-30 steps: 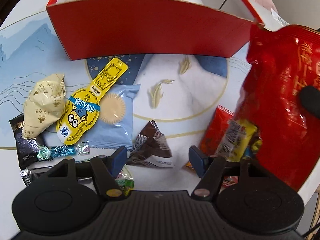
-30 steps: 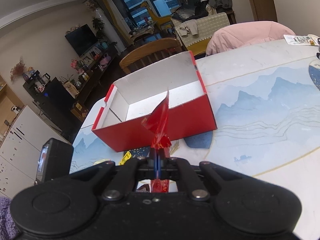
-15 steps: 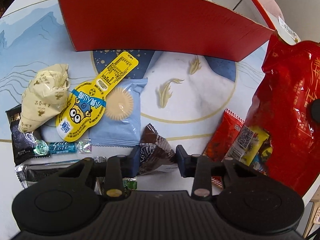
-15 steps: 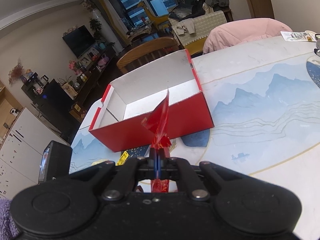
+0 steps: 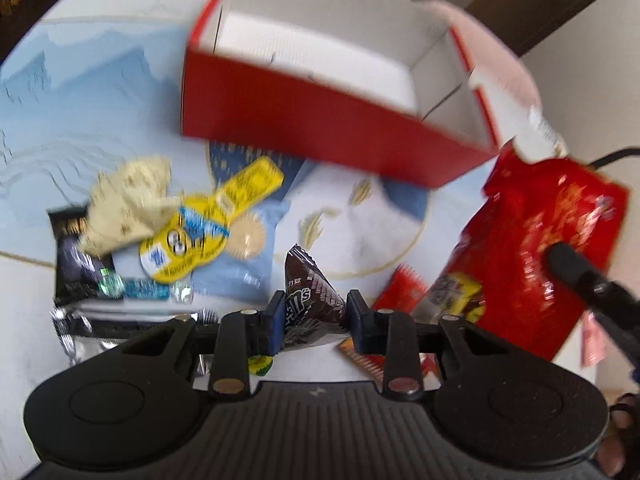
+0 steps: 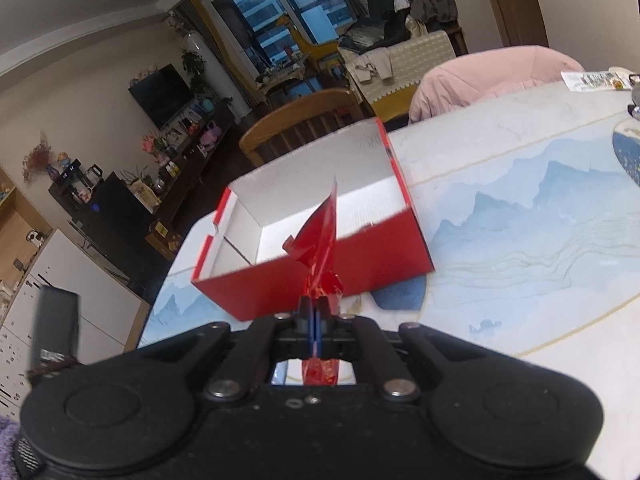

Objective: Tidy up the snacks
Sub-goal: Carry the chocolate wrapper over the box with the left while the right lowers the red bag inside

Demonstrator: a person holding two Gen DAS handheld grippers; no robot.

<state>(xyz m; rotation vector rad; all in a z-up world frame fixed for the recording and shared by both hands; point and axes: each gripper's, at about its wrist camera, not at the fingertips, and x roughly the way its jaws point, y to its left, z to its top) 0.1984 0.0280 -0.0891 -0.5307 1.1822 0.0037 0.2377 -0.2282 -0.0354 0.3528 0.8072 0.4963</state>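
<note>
Through my left wrist camera I see the left tongs point(image 5: 314, 316) closing on a brown triangular chocolate packet point(image 5: 308, 300), pads against both its sides, with the other snacks blurred beyond: a yellow cartoon packet point(image 5: 200, 228), a cream pouch point(image 5: 128, 204), a big red bag point(image 5: 540, 252), all on the worktop point(image 5: 360, 232) before the open red box point(image 5: 320, 128). Only my right wrist camera shows the right tongs point(image 6: 316, 320) pressed together, pinching a red foil edge point(image 6: 320, 240), the box point(image 6: 312, 240) behind, and a wooden chair point(image 6: 300, 120).
</note>
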